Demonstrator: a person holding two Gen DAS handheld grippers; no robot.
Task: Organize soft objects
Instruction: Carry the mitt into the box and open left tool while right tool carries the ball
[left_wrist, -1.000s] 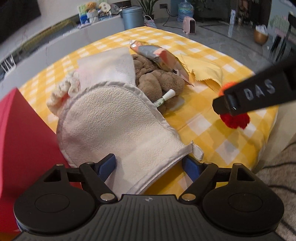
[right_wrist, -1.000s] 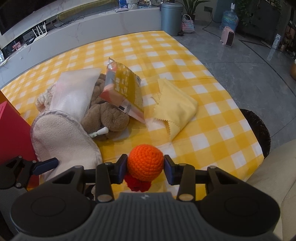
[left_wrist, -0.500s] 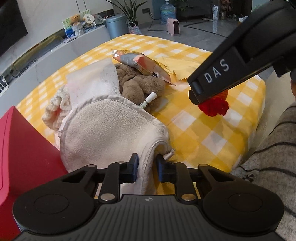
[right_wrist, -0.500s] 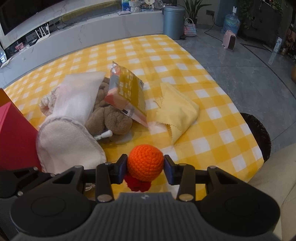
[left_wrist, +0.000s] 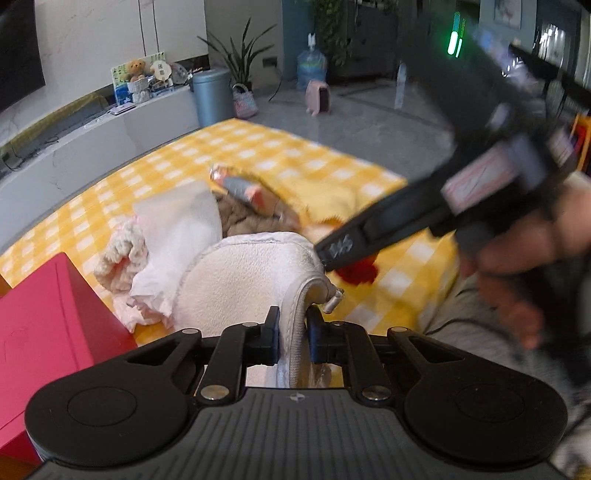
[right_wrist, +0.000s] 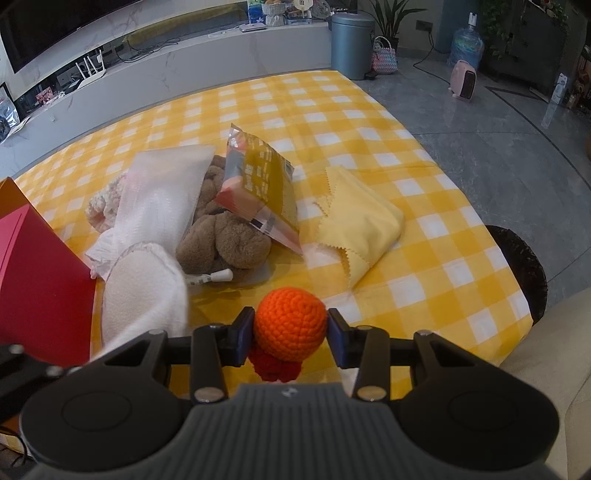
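2 hand-held grippers are loaded. The left hand-held gripper (left_wrist: 291, 332) is closing, its pads pinching the stitched rim of the cream terry mitt (left_wrist: 243, 280), which droops ahead of it over the tabletop (left_wrist: 258, 147). The mitt looks light, limp and grippy, so the thick seam is the sound hold. This hand-held gripper tilts downward, with the red box (left_wrist: 44, 317) to its left. The right hand-held gripper (right_wrist: 290, 334) is clamped on the orange crochet ball (right_wrist: 290, 325), springy and light, pitched steeply down; the brown plush (right_wrist: 229, 240) lies just beyond.
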